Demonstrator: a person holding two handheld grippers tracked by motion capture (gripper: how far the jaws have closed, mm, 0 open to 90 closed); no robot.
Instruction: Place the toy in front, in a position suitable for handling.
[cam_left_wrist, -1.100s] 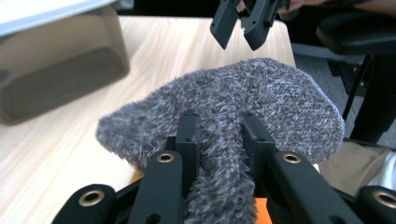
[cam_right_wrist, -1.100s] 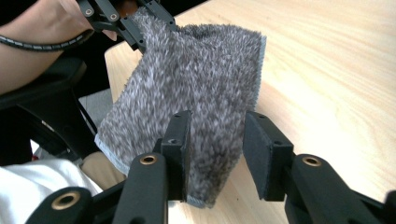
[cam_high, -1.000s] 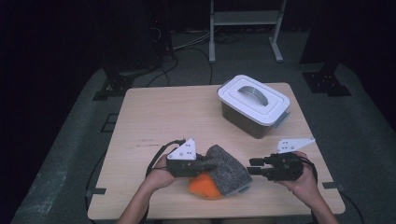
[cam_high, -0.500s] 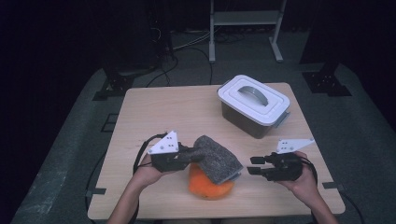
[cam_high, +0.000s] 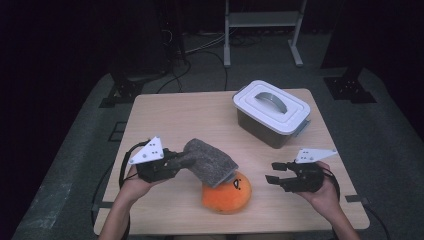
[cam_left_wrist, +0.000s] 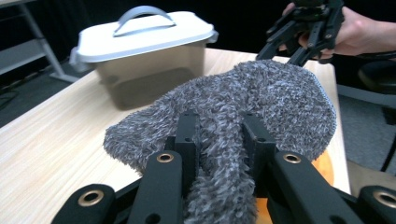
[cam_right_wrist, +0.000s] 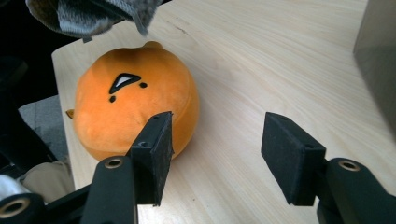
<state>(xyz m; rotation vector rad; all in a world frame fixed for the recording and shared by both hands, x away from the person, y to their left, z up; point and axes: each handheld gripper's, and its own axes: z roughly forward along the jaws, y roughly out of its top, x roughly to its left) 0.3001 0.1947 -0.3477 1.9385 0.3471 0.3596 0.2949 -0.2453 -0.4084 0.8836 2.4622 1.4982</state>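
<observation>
A fuzzy grey cloth (cam_high: 210, 161) hangs lifted above the table, pinched at its left end by my left gripper (cam_high: 177, 160); its far end droops over the orange plush toy (cam_high: 227, 193). In the left gripper view the black jaws clamp a fold of the grey cloth (cam_left_wrist: 224, 154). The orange plush toy (cam_right_wrist: 133, 105) lies on the wood, face markings up. My right gripper (cam_high: 274, 172) sits to the right of the toy, apart from it, and its jaws have just been opening with nothing between them (cam_right_wrist: 215, 140).
A lidded plastic box (cam_high: 271, 111) with a grey handle stands at the back right of the wooden table (cam_high: 175, 115). A metal rack leg and cables lie on the dark floor beyond. The table's front edge runs close under both hands.
My left gripper has moved left and up, pulling the grey cloth off the orange toy, which now shows its face. The right gripper's jaws have spread wider in place.
</observation>
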